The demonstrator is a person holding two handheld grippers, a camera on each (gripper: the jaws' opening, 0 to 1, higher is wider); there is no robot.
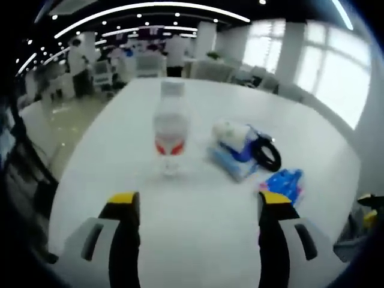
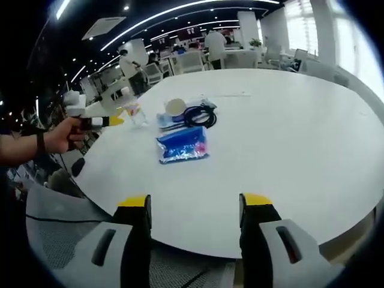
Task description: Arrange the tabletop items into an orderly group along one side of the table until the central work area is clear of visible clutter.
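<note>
A clear water bottle (image 1: 171, 129) with a red label stands upright on the white table (image 1: 198, 234), straight ahead of my open left gripper (image 1: 200, 207) and some way beyond its tips. To its right lie a white roll on a blue packet (image 1: 233, 150) and a black coiled cable (image 1: 268, 153), with a blue bag (image 1: 286, 182) nearer the edge. In the right gripper view the blue bag (image 2: 182, 144), the cable (image 2: 200, 115), the white roll (image 2: 175, 107) and the bottle (image 2: 137, 114) lie far ahead of my open right gripper (image 2: 195, 207). The left gripper (image 2: 99, 122), held by a hand, points toward the bottle.
The round white table (image 2: 312, 132) is broad and bare on its right half. Its near edge runs just past my right jaws. A grey chair (image 2: 54, 228) sits below at left. People, chairs and desks (image 1: 126, 60) stand in the room beyond the table.
</note>
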